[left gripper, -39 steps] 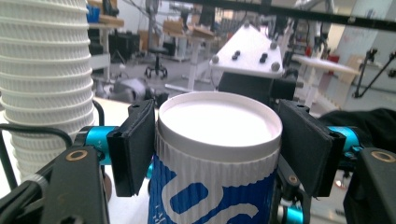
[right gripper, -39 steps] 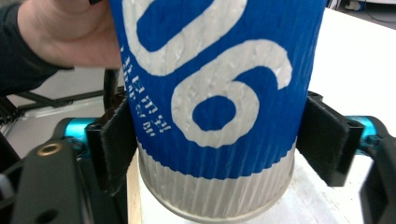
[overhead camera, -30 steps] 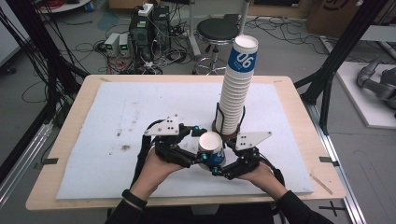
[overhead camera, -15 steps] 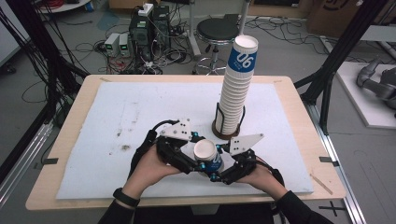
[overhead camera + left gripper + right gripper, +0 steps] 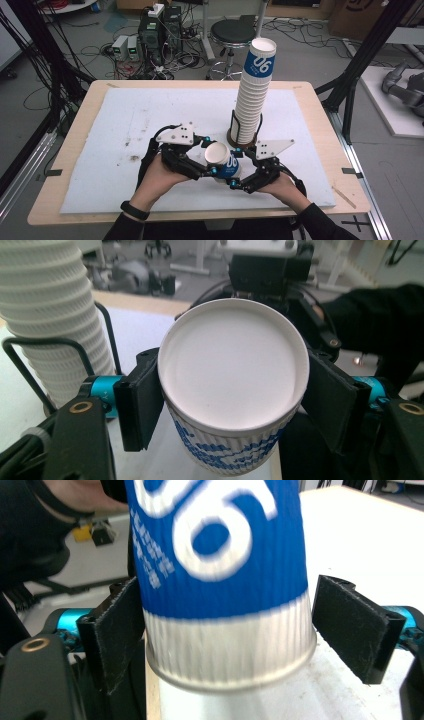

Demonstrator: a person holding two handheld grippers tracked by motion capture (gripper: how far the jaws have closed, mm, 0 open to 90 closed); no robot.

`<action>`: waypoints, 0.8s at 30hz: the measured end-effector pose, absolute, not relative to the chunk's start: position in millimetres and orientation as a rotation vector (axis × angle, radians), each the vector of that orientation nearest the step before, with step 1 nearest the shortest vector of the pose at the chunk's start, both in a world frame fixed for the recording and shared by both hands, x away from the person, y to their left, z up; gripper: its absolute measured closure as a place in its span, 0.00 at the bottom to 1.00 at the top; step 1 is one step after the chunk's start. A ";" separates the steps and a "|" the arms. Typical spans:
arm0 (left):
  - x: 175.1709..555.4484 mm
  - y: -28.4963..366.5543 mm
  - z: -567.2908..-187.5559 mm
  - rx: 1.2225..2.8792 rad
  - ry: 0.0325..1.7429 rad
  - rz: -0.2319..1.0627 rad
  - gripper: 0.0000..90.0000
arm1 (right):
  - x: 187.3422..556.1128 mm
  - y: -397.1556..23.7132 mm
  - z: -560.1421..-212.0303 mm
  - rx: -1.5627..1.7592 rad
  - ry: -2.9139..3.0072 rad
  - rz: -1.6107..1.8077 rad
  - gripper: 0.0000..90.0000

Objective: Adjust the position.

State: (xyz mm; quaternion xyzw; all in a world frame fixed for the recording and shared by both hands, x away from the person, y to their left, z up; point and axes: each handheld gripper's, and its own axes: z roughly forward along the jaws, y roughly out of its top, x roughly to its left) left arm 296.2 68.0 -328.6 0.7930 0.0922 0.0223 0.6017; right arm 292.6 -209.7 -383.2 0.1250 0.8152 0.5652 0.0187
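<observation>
Handover, lower centre: left gripper (image 5: pixel 212 161) clamps the paper cup (image 5: pixel 223 161); right gripper (image 5: pixel 239 176) jaws just opened, releasing it.

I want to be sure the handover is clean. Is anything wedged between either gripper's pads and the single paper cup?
Nothing visible is. The left gripper has just closed and its pads press straight on the paper cup near its rim. The right gripper has just opened; one pad stands clear of the cup's base.
</observation>
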 end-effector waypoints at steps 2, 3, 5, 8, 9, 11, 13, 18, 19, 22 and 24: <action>297.2 71.2 -328.1 1.799 0.220 0.053 0.33 | 293.1 -211.5 -382.4 0.420 2.508 1.785 0.17; 297.8 73.4 -328.5 1.754 0.225 0.041 0.33 | 293.5 -212.5 -381.6 0.428 2.488 1.809 0.16; 298.2 74.3 -329.0 1.734 0.227 0.033 0.33 | 292.9 -212.9 -380.8 0.430 2.471 1.834 0.15; 298.4 74.9 -330.1 1.678 0.230 0.014 0.33 | 292.2 -212.6 -380.3 0.424 2.451 1.863 0.15; 298.3 74.5 -330.4 1.672 0.229 0.008 0.33 | 292.4 -212.7 -380.2 0.419 2.449 1.874 0.15; 297.8 73.7 -330.9 1.670 0.222 0.008 0.33 | 291.9 -212.7 -379.9 0.418 2.450 1.880 0.16; 297.8 73.4 -331.7 1.667 0.223 0.009 0.33 | 291.8 -213.2 -379.6 0.413 2.447 1.877 0.16; 296.8 72.4 -331.8 1.678 0.221 0.011 0.33 | 292.9 -214.9 -379.0 0.391 2.480 1.865 0.20; 296.4 72.4 -331.2 1.684 0.220 0.011 0.33 | 292.9 -214.9 -379.0 0.391 2.480 1.865 0.20; 296.6 73.0 -329.3 1.713 0.221 0.006 0.32 | 293.2 -214.5 -379.5 0.377 2.484 1.856 0.21; 296.2 71.7 -328.3 1.750 0.224 0.002 0.30 | 293.3 -214.0 -379.9 0.378 2.487 1.844 0.21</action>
